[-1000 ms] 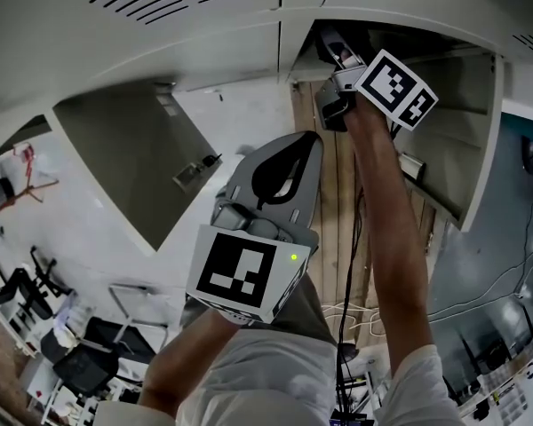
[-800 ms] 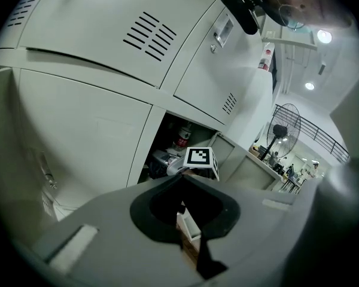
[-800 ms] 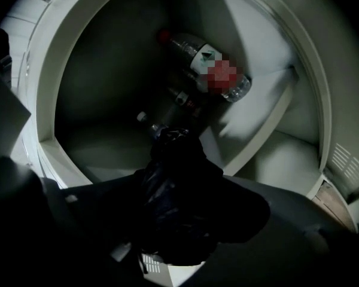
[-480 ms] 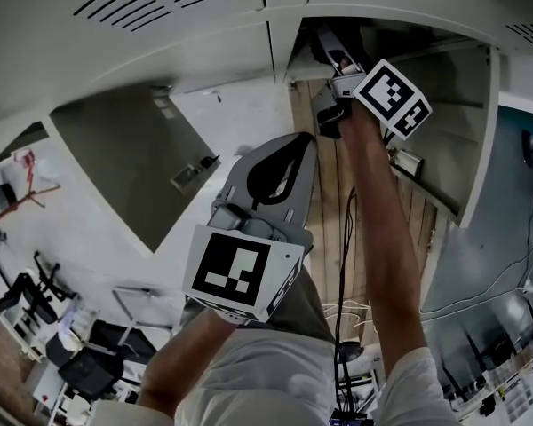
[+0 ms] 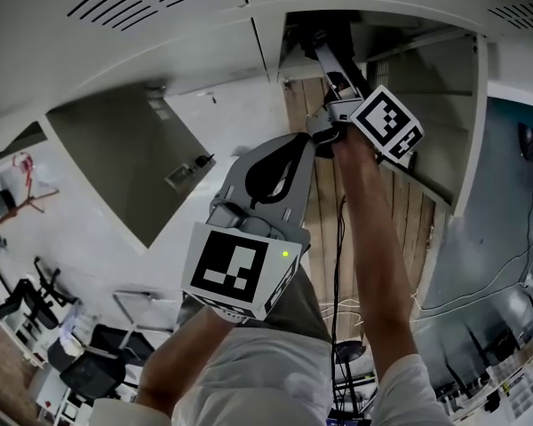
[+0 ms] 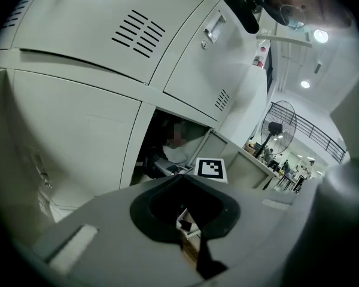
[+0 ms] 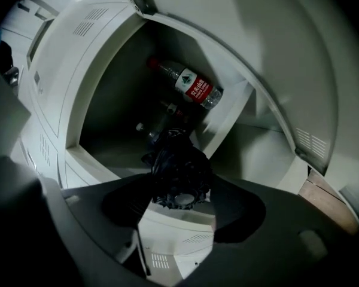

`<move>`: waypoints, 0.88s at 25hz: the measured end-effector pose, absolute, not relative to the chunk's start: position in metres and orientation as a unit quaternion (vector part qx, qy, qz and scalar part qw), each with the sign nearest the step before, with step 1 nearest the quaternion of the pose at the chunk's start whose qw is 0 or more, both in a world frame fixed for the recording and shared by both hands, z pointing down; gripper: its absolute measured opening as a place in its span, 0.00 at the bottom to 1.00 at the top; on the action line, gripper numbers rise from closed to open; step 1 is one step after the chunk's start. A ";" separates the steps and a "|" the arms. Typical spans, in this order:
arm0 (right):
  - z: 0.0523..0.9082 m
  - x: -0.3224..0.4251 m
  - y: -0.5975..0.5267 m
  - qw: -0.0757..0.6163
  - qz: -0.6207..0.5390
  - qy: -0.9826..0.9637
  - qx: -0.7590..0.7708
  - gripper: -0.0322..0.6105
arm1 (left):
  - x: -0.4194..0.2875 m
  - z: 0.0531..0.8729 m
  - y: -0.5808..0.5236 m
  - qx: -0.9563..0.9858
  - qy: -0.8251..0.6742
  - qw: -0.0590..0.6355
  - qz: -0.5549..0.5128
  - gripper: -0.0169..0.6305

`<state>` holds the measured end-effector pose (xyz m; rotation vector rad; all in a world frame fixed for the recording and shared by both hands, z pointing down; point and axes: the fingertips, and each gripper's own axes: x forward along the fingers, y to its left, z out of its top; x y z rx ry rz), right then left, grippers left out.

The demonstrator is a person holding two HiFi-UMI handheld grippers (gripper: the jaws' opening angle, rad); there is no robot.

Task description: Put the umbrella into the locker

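At the open locker [image 7: 102, 94], upper tier: the umbrella [image 7: 178, 171], black and folded, lies inside the compartment with its near end pointing out toward the front lip [image 7: 93, 160]. Whether that end overhangs the lip cannot be told. A water bottle [image 7: 188, 85] with a red label lies further back in the same compartment, apart from the umbrella.

Right hand-held gripper [image 7: 180, 199]: released. Its jaws stand wide, one on each side of the umbrella's near end, with a clear gap at both pads; they have just been closing a little, but nothing is clamped. The head view places this tool at the mouth of the compartment, beside the open door [image 5: 444, 114].

Left hand-held gripper [image 5: 306, 145]: clenched on nothing, tips together, held level outside the locker and taking no part.

Assessment: placement appears done, and the step in hand is clearing the right tool from the opening.

Recommendations for this step:
- Keep the jaws wide and draw back along the umbrella's own line, so neither pad snags the loose fabric and drags it out.
- Confirm the near end sits behind the lip. If it does not, push it in with a closed tip, gently, without driving it into the bottle.
- Keep the forearm off the door edge.
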<state>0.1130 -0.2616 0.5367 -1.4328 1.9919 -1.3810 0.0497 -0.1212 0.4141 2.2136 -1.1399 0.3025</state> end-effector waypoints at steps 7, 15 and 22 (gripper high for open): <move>0.536 0.114 -0.258 0.175 -0.492 0.691 -0.500 0.44 | 0.054 0.416 -0.112 0.840 -0.428 0.313 0.118 0.05; 0.527 0.116 -0.263 0.191 -0.492 0.689 -0.497 0.42 | 0.049 0.418 -0.113 0.837 -0.432 0.313 0.116 0.05; 0.513 0.109 -0.289 0.170 -0.466 0.707 -0.503 0.42 | 0.045 0.418 -0.118 0.835 -0.436 0.314 0.114 0.05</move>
